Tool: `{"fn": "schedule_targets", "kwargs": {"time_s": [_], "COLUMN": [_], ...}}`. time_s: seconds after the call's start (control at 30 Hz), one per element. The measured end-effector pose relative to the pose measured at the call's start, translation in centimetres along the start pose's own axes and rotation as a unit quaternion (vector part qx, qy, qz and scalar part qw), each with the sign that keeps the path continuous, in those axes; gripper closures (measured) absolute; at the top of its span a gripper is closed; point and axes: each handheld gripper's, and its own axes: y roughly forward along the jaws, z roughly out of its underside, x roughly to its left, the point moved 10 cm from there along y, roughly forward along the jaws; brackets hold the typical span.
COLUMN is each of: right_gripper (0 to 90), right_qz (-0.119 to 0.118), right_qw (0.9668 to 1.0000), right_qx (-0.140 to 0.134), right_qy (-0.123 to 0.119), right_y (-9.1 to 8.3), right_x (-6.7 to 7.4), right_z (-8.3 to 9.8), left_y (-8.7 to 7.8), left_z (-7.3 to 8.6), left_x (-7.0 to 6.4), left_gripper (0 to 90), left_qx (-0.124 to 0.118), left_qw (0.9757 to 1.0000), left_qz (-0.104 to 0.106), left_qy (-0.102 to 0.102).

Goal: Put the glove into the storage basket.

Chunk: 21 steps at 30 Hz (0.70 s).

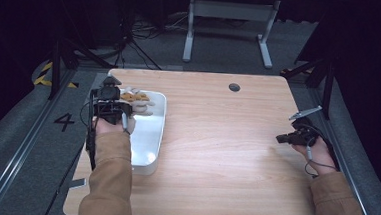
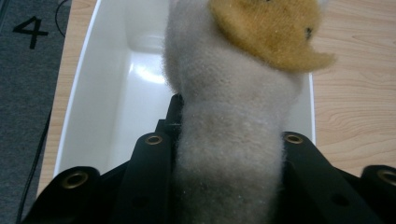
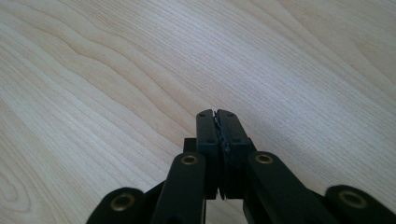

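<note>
A plush toy point(image 1: 137, 102) with a pale beige body point(image 2: 229, 121) and an orange-brown part point(image 2: 271, 32) hangs over the far end of a white tray point(image 1: 149, 135). My left gripper point(image 1: 114, 104) is shut on the toy's body, whose fur bulges between the black jaws and hides their tips. In the left gripper view the tray's inside point(image 2: 107, 102) lies below the toy. At the table's right edge my right gripper point(image 1: 283, 138) rests low over the wood, jaws pressed together with nothing between them point(image 3: 217, 116).
The light wooden table point(image 1: 225, 155) has a small dark round grommet point(image 1: 234, 87) at the far middle. Grey floor with a painted "4" point(image 1: 64, 122) lies to the left. A white table frame point(image 1: 228, 24) stands beyond the table.
</note>
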Motion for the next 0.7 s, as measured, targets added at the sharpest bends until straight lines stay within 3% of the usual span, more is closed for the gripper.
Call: {"fn": "schedule_targets", "kwargs": {"time_s": [0.33,0.53,0.7], "right_gripper": [88.4,88.3,88.0], "right_qz": [-0.001,-0.001,-0.003], "right_qw": [1.0000,1.0000,1.0000], "right_qx": [0.002,0.002,0.003], "right_qy": [-0.001,0.000,-0.001], "right_y": [0.1,0.2,0.3], "right_x": [0.0,0.0,0.0], "right_z": [0.0,0.1,0.1], "left_y": [1.0,2.0,3.2], "left_z": [0.3,0.6,1.3], "left_x": [0.6,0.6,0.7], "left_gripper": [69.6,69.6,69.5], "left_qx": [0.004,0.001,0.013], "left_qw": [0.9995,0.9998,0.9997], "left_qz": [-0.030,-0.018,-0.018], "left_qy": [0.004,-0.010,-0.011]}}
